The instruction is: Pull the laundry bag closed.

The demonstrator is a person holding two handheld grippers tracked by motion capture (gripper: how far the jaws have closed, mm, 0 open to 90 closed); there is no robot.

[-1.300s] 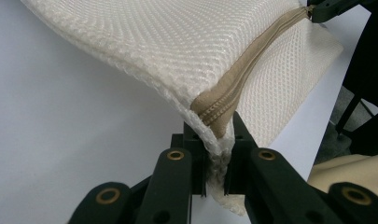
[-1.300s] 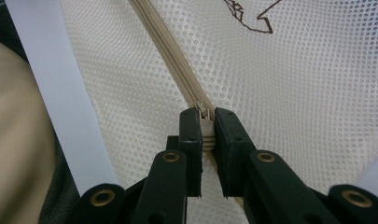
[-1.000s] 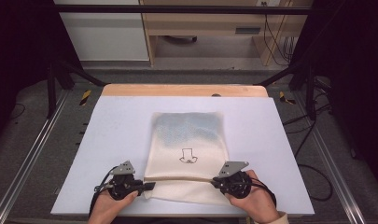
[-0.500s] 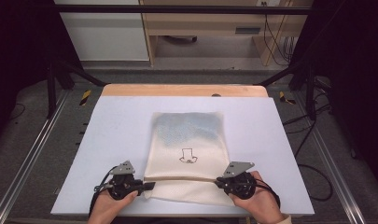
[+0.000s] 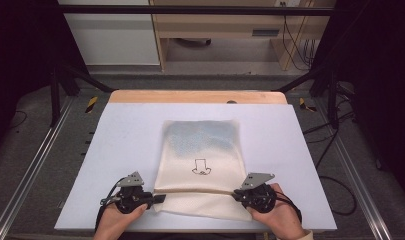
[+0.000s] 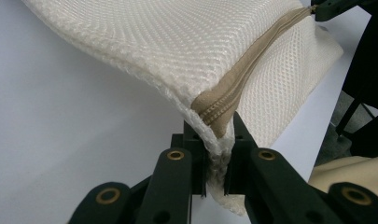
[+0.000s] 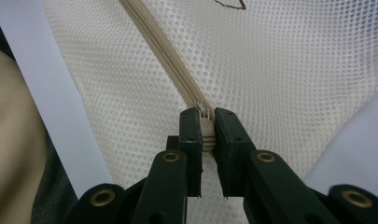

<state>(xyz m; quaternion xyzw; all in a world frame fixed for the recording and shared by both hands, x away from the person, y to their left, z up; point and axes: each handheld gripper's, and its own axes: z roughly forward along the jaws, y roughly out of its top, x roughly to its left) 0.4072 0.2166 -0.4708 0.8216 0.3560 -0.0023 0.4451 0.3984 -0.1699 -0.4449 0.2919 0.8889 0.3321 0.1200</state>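
A cream mesh bag (image 5: 202, 150) lies flat on the white table (image 5: 125, 135), with a tan zipper (image 5: 195, 191) running across its near end. My left gripper (image 5: 157, 198) is shut on the bag's left corner at the zipper's end (image 6: 214, 116), and the fabric is pinched between its jaws and lifted slightly. My right gripper (image 5: 237, 194) is shut on the zipper pull (image 7: 205, 114) at the right end of the zipper (image 7: 163, 51). The zipper looks closed along its length. Something bluish shows through the mesh in the far half of the bag.
A small dark drawing (image 5: 200, 167) marks the bag's middle. The table's wooden far edge (image 5: 197, 96) borders a floor with metal rails (image 5: 35, 165) on both sides. Cables (image 5: 335, 185) trail on the floor at the right, and a wooden shelf unit (image 5: 225, 30) stands beyond.
My right gripper has crept a little to the right along the line of the zipper. The left gripper and the bag have kept still.
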